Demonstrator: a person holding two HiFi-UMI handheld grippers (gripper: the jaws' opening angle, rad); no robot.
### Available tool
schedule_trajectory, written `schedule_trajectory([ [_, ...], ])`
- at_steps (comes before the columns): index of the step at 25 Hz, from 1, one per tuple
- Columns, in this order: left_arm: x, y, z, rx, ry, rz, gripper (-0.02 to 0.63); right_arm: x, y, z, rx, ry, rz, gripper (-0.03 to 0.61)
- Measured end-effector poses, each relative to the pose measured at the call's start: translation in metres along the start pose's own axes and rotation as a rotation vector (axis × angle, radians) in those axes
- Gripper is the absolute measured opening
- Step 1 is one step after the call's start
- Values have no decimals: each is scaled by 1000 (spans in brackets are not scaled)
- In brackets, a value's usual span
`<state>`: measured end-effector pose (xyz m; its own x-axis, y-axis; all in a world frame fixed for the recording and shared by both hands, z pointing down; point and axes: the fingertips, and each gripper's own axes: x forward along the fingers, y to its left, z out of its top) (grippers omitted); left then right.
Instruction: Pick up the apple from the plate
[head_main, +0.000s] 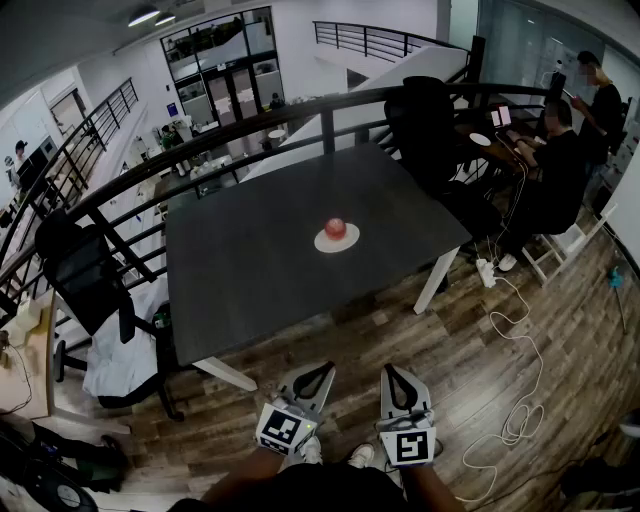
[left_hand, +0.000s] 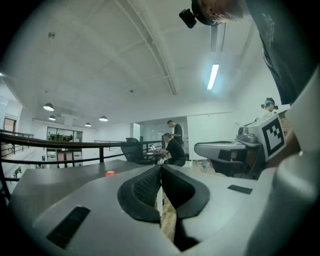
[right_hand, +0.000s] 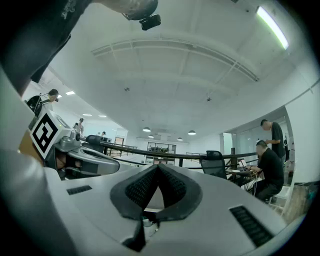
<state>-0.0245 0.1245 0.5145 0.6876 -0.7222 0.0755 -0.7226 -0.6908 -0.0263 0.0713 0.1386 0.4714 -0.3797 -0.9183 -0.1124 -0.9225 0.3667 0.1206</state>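
- Find the apple (head_main: 335, 228) resting on top of the plate (head_main: 352, 245), untouched and far from either gripper.
- Note the left gripper (head_main: 320, 370): pressed together at the tips, pinching nothing, held well short of the plate on its near side.
- Read the right gripper (right_hand: 158, 168) the same way: closed tip to tip, empty, equally far from the plate.
- Risk arriving at the plate with closed jaws. Would likely butt the apple instead of straddling it and roll it off the plate. Better to spread wide before getting near.
- Beware an off-centre pinch. Looks round and smooth, so probably prone to squirting out sideways past the plate's rim.
- Beware coming in too low. Could catch the plate's rim and shove it across the table (head_main: 250, 280), or tip it.
- Watch for crowding. Bringing both grippers to the plate at once might knock one against the other; safer to use one.
- Expect a long reach to the plate, so possibly a shaky, misjudged final approach.
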Motion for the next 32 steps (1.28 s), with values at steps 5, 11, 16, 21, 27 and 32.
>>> schedule_trajectory([
  [5,-13,19,-2,1,-2,-16,23,15,20,1,-20,-5,3,23],
  [11,-27,49,-3,0,-9,-28,22,27,42,2,22,-23,-17,23],
  [16,-40,74,-15,-9,-4,-44,21,35,57,-8,14,-5,-48,24],
  [21,-37,88,-22,-24,4,-48,23,45,52,-23,8,53,-64,23],
  [27,-3,104,-19,-41,2,-27,23,73,33,-35,19,71,-28,23],
  [32,37,106,-7,-30,0,-27,23,101,0,-37,42,66,0,23],
])
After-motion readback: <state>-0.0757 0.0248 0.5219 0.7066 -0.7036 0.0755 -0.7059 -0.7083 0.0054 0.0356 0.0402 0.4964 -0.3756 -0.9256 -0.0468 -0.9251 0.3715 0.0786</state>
